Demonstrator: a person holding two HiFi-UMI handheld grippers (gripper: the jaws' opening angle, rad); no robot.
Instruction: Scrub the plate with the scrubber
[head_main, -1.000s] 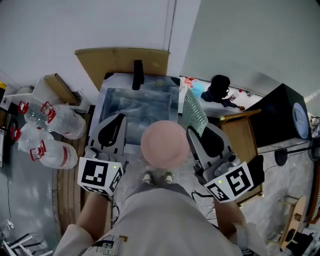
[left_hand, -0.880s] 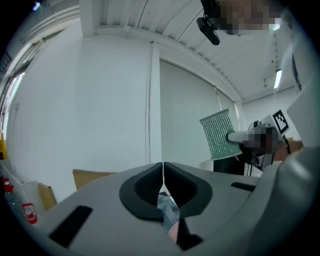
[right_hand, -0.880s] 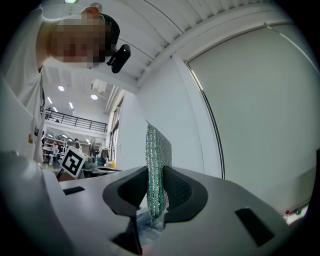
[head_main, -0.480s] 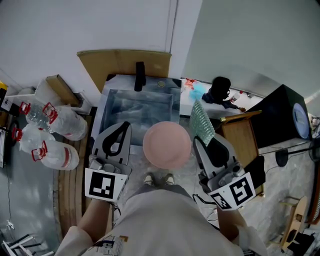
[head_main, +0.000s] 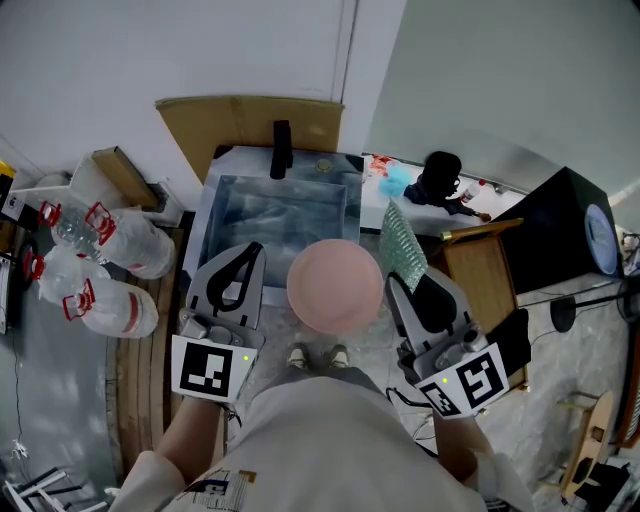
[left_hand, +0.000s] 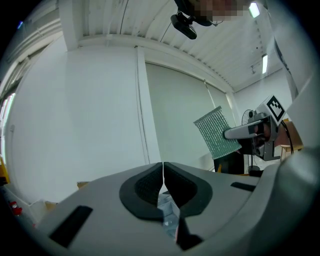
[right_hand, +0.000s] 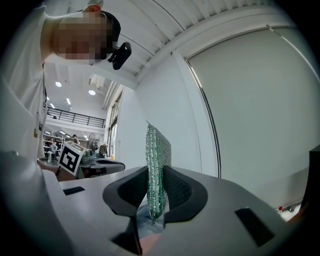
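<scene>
A round pink plate (head_main: 335, 287) shows between my two grippers at the near edge of the sink (head_main: 215, 215); what it rests on is hidden. My left gripper (head_main: 248, 252) is just left of the plate, apart from it. Its pads (left_hand: 150, 182) meet with nothing between them. My right gripper (head_main: 396, 282), right of the plate, is shut on a green mesh scrubber (head_main: 402, 240) that stands upright out of its jaws. In the right gripper view the scrubber (right_hand: 157, 165) is pinched between both pads. The left gripper view shows the scrubber (left_hand: 217, 132) off to the right.
A black faucet (head_main: 281, 148) stands at the sink's far edge, with cardboard (head_main: 250, 120) behind it. Large plastic water jugs (head_main: 110, 240) lie to the left. A wooden table (head_main: 485, 270) and a black box (head_main: 565, 230) are to the right. My feet (head_main: 315, 355) show below the plate.
The left gripper has straightened and drawn slightly back from the plate's left edge. The right gripper and the scrubber have shifted a little to the right. The plate has barely moved.
</scene>
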